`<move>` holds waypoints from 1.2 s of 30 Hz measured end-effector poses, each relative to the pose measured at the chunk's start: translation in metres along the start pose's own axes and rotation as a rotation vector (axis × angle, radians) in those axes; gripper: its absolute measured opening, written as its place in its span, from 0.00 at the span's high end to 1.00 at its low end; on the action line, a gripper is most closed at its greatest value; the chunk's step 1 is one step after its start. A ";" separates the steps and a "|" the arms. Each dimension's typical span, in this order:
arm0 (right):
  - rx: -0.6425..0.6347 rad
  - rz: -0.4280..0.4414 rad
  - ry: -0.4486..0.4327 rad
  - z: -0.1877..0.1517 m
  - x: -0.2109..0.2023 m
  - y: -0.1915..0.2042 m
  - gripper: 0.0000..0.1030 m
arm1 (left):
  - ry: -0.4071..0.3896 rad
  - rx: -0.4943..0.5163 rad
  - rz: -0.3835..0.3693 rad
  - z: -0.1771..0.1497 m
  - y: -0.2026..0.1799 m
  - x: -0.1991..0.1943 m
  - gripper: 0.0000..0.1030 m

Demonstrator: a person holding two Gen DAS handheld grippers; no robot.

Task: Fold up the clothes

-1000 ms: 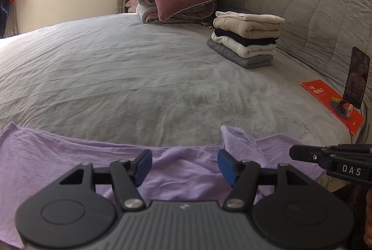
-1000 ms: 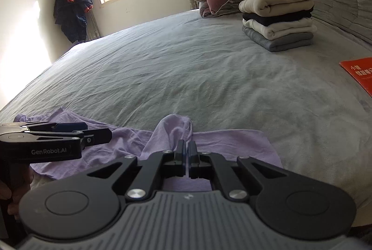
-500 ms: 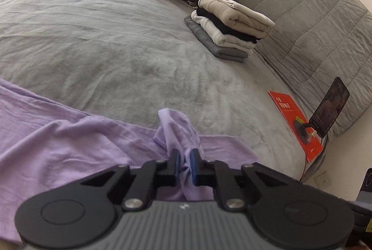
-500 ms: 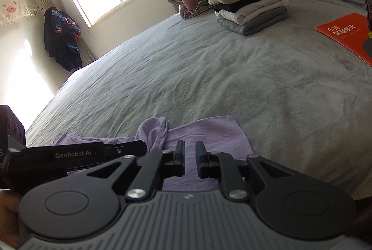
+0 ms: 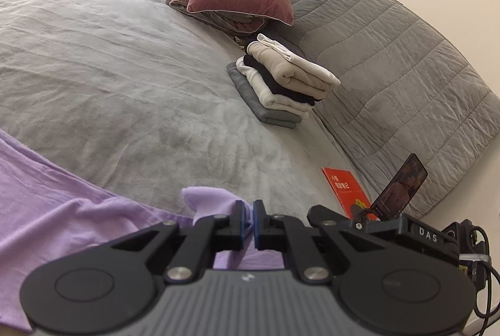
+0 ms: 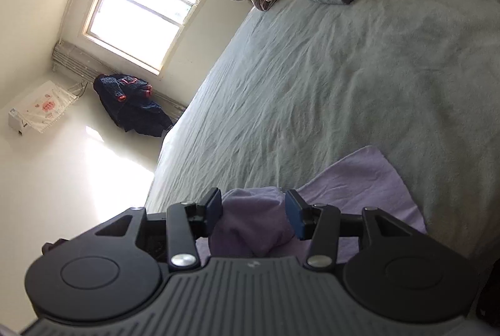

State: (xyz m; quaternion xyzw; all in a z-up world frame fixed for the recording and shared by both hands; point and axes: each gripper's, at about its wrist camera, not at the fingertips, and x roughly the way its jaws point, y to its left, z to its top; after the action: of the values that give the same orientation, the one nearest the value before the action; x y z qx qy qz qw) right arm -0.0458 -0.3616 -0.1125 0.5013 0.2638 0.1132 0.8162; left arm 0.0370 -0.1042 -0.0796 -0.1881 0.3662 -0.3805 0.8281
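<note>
Left gripper (image 5: 249, 223) clamped on raised fold of lilac garment (image 5: 62, 211), which lies on near edge of grey bed (image 5: 125, 70). Right gripper (image 6: 253, 215) jaws apart, bunched lilac fabric between, contact unclear.

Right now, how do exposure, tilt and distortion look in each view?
Left wrist view: even light, fisheye bends the bed edge, dark vignette corners, purple garment sharp. Right wrist view: rolled steeply, window blown out, sun glare on the wall, slight softness.
</note>
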 end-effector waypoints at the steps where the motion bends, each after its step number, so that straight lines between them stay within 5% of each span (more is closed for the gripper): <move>1: 0.038 0.020 0.014 0.001 0.001 -0.003 0.52 | 0.004 0.007 -0.018 -0.003 -0.003 0.000 0.95; 11: 0.163 -0.010 0.062 -0.009 -0.017 -0.028 0.44 | 0.214 0.127 -0.201 -0.057 -0.029 0.031 0.95; 17: 0.164 -0.044 0.076 -0.012 -0.025 -0.037 0.44 | 0.337 0.242 -0.223 -0.076 -0.041 0.037 0.93; 22: 0.087 -0.086 0.061 -0.013 -0.027 -0.030 0.44 | 0.315 0.262 -0.208 -0.066 -0.035 0.022 0.86; 33: 0.005 -0.145 0.017 -0.012 -0.029 -0.025 0.45 | 0.200 0.216 -0.031 -0.018 0.000 0.006 0.77; 36: -0.039 -0.183 0.006 -0.013 -0.028 -0.023 0.67 | 0.184 0.218 0.026 -0.009 0.009 0.005 0.73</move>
State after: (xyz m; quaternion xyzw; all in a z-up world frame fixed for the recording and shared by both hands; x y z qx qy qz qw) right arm -0.0778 -0.3749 -0.1287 0.4590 0.3084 0.0449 0.8320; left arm 0.0370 -0.1022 -0.0929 -0.0569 0.3993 -0.4230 0.8114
